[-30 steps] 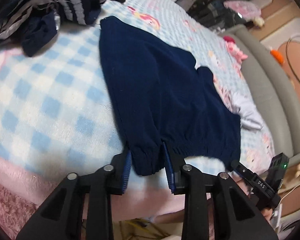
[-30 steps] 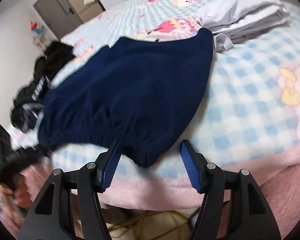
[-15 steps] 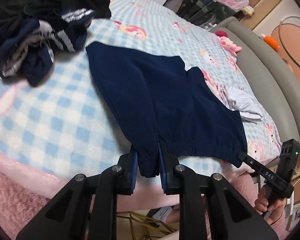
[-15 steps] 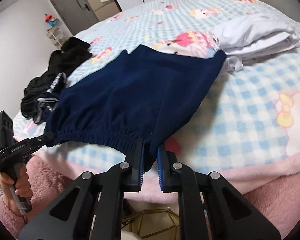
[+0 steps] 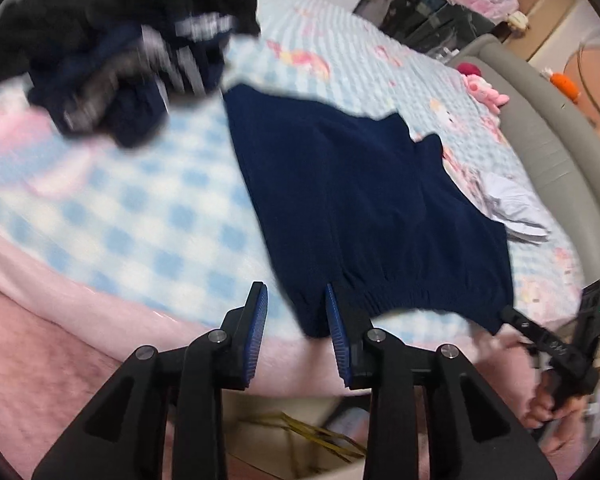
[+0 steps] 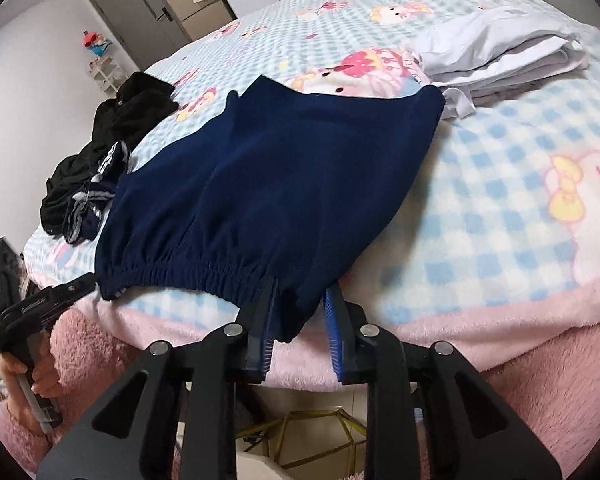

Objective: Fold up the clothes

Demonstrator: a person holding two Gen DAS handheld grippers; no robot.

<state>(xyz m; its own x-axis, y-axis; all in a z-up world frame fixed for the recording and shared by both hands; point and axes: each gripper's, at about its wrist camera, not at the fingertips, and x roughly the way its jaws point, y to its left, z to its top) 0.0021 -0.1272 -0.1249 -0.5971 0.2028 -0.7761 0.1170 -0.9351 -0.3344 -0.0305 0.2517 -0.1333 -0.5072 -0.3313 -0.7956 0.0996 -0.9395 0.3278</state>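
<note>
- Pile of dark clothes [image 5: 132, 68] sits at the bed's far left corner, unfolded.
- Left gripper [image 5: 296, 332]: jaws just opened, now spread; waistband corner hangs between them, touching only the right pad.
- Navy shorts [image 5: 360, 208] lie flat mid-bed [image 5: 120, 216], waistband at the near edge. Soft, light, floppy fleece; best held at the two waistband corners.
- Right gripper [image 6: 300, 328]: jaws just eased apart, other waistband corner between them, loose against the left pad.
- Folded white clothes [image 6: 496, 56] lie at the far right.
</note>
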